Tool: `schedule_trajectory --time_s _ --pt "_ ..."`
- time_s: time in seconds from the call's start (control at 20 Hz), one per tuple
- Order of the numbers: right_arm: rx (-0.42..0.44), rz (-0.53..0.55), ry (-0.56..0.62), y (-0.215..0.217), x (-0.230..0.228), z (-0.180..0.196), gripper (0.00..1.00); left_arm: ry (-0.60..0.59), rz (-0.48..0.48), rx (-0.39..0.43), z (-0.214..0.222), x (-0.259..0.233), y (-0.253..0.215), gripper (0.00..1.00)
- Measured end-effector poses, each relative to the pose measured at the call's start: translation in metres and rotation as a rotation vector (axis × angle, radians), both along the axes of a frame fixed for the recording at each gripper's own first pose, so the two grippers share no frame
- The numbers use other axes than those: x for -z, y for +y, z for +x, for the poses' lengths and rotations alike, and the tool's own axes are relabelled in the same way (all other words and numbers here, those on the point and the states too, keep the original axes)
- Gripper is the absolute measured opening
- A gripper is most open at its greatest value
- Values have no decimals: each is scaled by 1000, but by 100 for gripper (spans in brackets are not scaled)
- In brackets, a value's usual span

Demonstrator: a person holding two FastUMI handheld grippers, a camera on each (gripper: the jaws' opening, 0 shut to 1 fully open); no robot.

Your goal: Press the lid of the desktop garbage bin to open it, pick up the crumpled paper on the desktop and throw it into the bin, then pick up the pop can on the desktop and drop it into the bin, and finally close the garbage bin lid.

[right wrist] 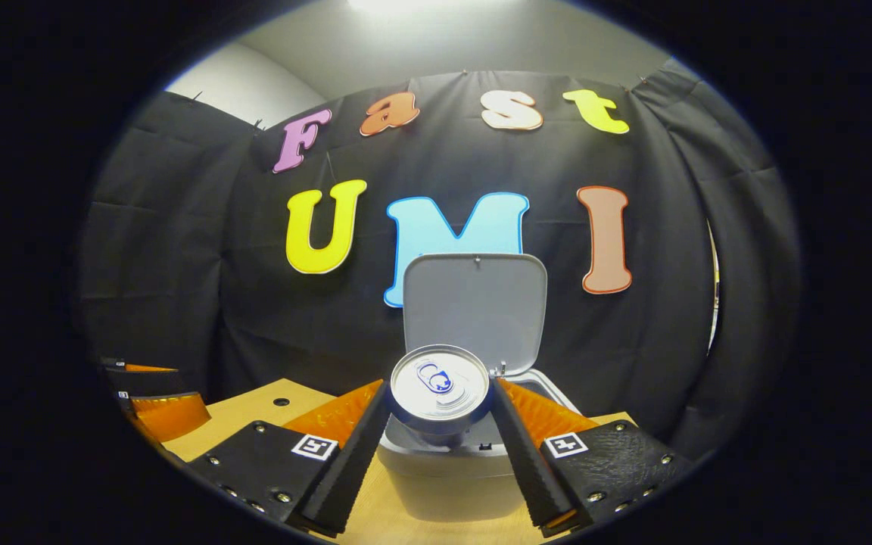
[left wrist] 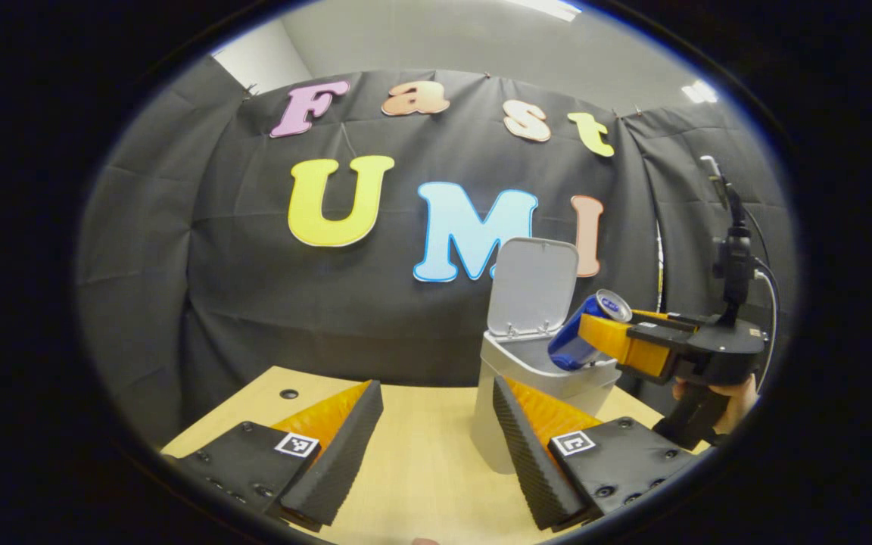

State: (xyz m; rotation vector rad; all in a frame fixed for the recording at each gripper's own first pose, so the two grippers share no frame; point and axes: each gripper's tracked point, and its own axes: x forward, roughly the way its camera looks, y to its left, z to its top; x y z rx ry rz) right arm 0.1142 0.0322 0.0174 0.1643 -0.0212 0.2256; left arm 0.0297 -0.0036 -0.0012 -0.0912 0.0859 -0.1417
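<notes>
Right tongs [right wrist: 436, 431] clamped on pop can [right wrist: 440, 390], tilted over open garbage bin [left wrist: 549, 378], lid [right wrist: 475, 310] upright. Left tongs [left wrist: 436, 446] gaped wide, empty, above surface [left wrist: 421, 454]. Crumpled paper unseen, judged already binned. Left: dropping can, closing lid.

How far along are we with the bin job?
Done: the bin lid stands open. No crumpled paper shows on the desktop; I can't see inside the bin. In hand: right tongs hold the pop can over the opening. Left: drop it, close the lid.
</notes>
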Motion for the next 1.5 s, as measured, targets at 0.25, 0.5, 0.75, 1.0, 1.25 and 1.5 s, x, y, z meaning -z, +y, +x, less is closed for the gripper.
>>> schedule_trajectory --time_s 0.25,0.5,0.75,1.0,1.25,1.5 --pt "-5 31 77 3 14 13 85 1 -3 -9 0 1 1 95" --pt "9 17 82 -2 16 13 89 2 -17 -17 -1 2 2 95" --pt "13 -7 72 -6 5 13 89 -3 -13 -23 -2 2 7 95" --pt "38 -52 37 -11 -32 28 89 -17 5 -7 10 0 16 97" --pt "64 -56 12 -13 -72 45 89 -38 29 47 25 -1 21 96" --pt "109 -89 -17 -17 -107 76 89 -45 37 128 40 -2 18 96"
